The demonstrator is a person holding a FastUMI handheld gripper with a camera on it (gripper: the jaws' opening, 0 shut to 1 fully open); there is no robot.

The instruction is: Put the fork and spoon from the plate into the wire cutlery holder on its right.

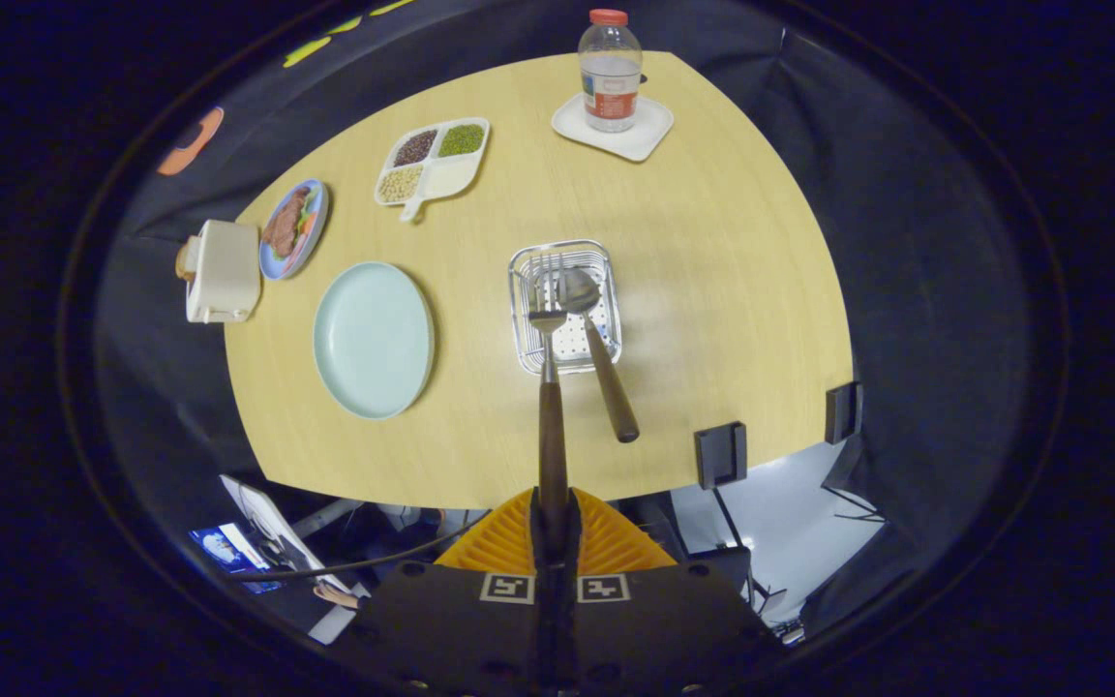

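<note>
The gripper has its fingers clamped together on the dark handle of the fork, which stands out straight ahead of them toward twelve o'clock, its tines hanging over the near rim of the wire cutlery holder. The spoon already sits in that holder, bowl down inside the basket and dark handle leaning out over the near edge toward five o'clock, just beside the fork's handle but apart from it. At nine o'clock from the holder lies the pale green plate, bare, flat on the wooden worktop. Farther off at ten o'clock, a small blue plate of food lies next to a cream toaster at the worktop's edge, and a white divided dish of beans lies beyond at eleven o'clock. At twelve to one o'clock, well beyond the holder, a red-capped bottle stands upright on a white square coaster
</note>
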